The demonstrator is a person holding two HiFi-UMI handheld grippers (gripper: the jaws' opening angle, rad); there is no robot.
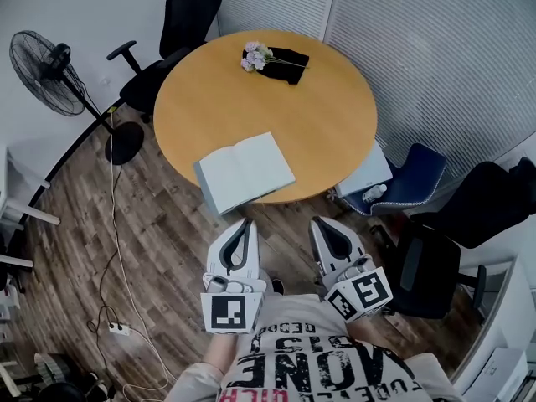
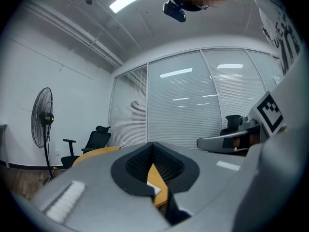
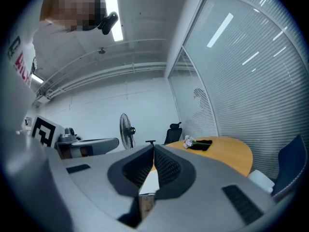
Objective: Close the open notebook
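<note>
Notebook [image 1: 244,172] open, just ahead of left gripper [image 1: 246,223], right gripper [image 1: 317,222] (both closed).

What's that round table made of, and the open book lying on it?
The table looks like wood or wood-look laminate. Its top is an even honey-orange, smooth and fairly matte, with no grain showing, so laminate seems likelier. The notebook looks like paper, with pale, matte, flat pages meeting at a centre fold.

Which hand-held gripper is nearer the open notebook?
The left hand-held gripper, just short of the notebook edge; the right hand-held gripper is off past its corner.
</note>
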